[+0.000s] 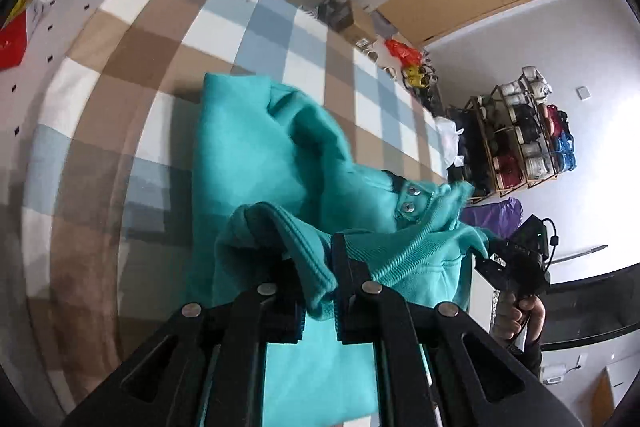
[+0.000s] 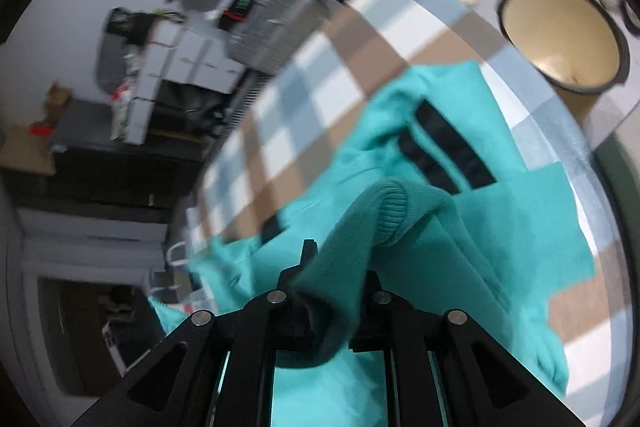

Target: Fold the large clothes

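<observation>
The teal hooded sweatshirt (image 1: 256,155) lies partly on the checked blanket (image 1: 160,39), its nearer part lifted off the surface by both tools, which reads as a fold being carried over the body of the garment. The left gripper (image 1: 316,279) is pinched narrow on a ribbed hem edge, and the right gripper (image 2: 332,291) is likewise closed on a bunched ribbed cuff or hem, so each corner stays taut enough to lay flat. In the left wrist view the right-hand tool and the person's hand (image 1: 516,315) sit at about 4 o'clock, near the cloth's snap placket. Open blanket stretches toward 11 o'clock. In the right wrist view a round basin (image 2: 560,31) sits at 1 o'clock, just off the blanket's edge, limiting room there.
</observation>
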### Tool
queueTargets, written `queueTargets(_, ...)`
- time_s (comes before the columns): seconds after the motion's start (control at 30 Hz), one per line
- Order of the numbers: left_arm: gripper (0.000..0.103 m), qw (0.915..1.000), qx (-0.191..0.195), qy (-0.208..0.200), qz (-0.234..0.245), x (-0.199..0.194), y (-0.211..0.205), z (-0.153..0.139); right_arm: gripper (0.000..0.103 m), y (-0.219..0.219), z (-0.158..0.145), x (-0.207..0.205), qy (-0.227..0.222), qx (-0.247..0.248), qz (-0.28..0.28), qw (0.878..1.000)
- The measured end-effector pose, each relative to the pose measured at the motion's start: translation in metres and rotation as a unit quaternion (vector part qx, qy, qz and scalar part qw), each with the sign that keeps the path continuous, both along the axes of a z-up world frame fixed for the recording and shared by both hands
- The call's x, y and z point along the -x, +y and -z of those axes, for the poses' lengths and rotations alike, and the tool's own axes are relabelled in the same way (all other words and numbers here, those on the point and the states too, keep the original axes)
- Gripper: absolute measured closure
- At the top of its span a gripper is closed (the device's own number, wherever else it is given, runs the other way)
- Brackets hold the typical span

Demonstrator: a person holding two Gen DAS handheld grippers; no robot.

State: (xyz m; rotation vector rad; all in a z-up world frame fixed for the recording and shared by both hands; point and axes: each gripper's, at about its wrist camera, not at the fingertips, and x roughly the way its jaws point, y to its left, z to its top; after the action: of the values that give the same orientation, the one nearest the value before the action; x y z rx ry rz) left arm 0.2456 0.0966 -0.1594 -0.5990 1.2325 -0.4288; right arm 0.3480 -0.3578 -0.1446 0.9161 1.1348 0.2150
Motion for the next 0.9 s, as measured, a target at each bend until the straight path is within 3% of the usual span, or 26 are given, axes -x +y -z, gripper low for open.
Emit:
queueTargets(0.07, 0.094, 0.9997, -0.011, 0.016, 0.013, 0.001, -0.004, 0.013, 0.082, -0.008, 0.02, -0.004, 0.011, -0.028, -0.006, 1.0)
queueTargets(0.13, 0.093, 0.9998, -0.011, 0.012, 0.014, 0.003, -0.003, 0.013, 0.067, -0.015, 0.022, 0.002, -0.006, -0.039, -0.011, 0.999)
queueTargets(0.2, 0.077, 0.9998, -0.005, 0.008, 0.015, 0.003, -0.001, 0.002, 0.046, -0.023, 0.016, 0.014, -0.035, -0.045, -0.025, 0.998)
queueTargets(0.23, 0.049, 0.9999, -0.011, 0.0, 0.012, 0.008, 0.0, -0.002, 0.04, -0.028, 0.011, 0.023, -0.052, -0.037, -0.031, 0.997)
queueTargets(0.27, 0.03, 0.9998, -0.015, -0.006, 0.009, 0.014, 0.004, -0.01, 0.032, -0.033, 0.004, 0.031, -0.065, -0.028, -0.034, 0.997)
queueTargets(0.33, 0.028, 0.9997, -0.014, -0.021, 0.005, 0.018, 0.009, -0.02, 0.021, -0.044, -0.009, 0.051, -0.097, 0.01, -0.031, 0.995)
queueTargets(0.37, 0.027, 0.9991, -0.035, -0.024, 0.008, 0.023, 0.007, -0.023, 0.015, -0.048, -0.015, 0.058, -0.108, 0.034, -0.031, 0.993)
queueTargets(0.47, 0.026, 0.9952, -0.092, -0.028, 0.018, 0.018, 0.0, -0.014, 0.015, -0.051, -0.028, 0.074, -0.144, 0.108, -0.049, 0.982)
queueTargets(0.53, 0.026, 0.9936, -0.108, -0.025, 0.021, 0.016, 0.003, -0.006, 0.015, -0.045, -0.034, 0.074, -0.161, 0.149, -0.067, 0.973)
queueTargets(0.7, 0.026, 0.995, -0.096, 0.0, 0.028, 0.007, 0.003, 0.014, 0.015, -0.007, -0.035, 0.046, -0.183, 0.254, -0.142, 0.939)
queueTargets(0.8, 0.027, 0.9945, -0.091, 0.0, 0.051, 0.008, -0.005, 0.015, 0.018, 0.008, -0.026, 0.025, -0.19, 0.287, -0.174, 0.923)
queueTargets(0.83, 0.036, 0.9943, -0.087, -0.007, 0.06, 0.009, -0.008, 0.014, 0.02, 0.012, -0.023, 0.02, -0.187, 0.287, -0.181, 0.922)
queueTargets(0.87, 0.054, 0.993, -0.097, -0.015, 0.066, 0.011, -0.011, 0.011, 0.034, 0.014, -0.019, 0.015, -0.187, 0.28, -0.189, 0.922)
queueTargets(0.9, 0.062, 0.9903, -0.116, -0.023, 0.073, 0.014, -0.014, 0.007, 0.053, 0.016, -0.016, 0.012, -0.187, 0.269, -0.196, 0.924)
